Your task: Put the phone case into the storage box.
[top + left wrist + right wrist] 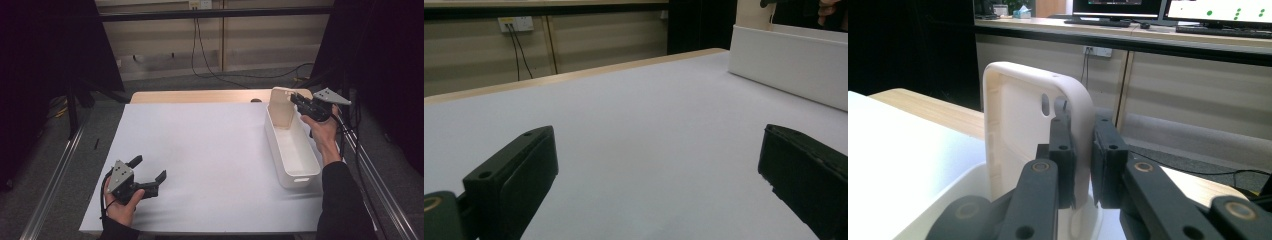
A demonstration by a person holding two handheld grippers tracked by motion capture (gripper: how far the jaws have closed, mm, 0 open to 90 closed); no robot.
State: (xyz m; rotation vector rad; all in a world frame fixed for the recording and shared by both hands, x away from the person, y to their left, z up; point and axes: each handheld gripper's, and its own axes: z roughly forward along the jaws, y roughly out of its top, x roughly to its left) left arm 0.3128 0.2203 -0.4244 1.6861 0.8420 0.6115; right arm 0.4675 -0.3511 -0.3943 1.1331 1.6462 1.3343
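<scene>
At the upper right of the high view the right gripper (299, 102) pinches the rim of a white lid (283, 106) standing upright in the far end of the long white bin (295, 172), seemingly to lift it, while the left gripper (149, 169) rests spread and empty at lower left.

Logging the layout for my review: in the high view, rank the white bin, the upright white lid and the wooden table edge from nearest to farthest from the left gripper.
1. White bin, along the table's right side.
2. Wooden table edge, at the far side of the table.
3. Upright white lid, at the bin's far end, clamped by the right gripper.

Measured from the left gripper, near left.
</scene>
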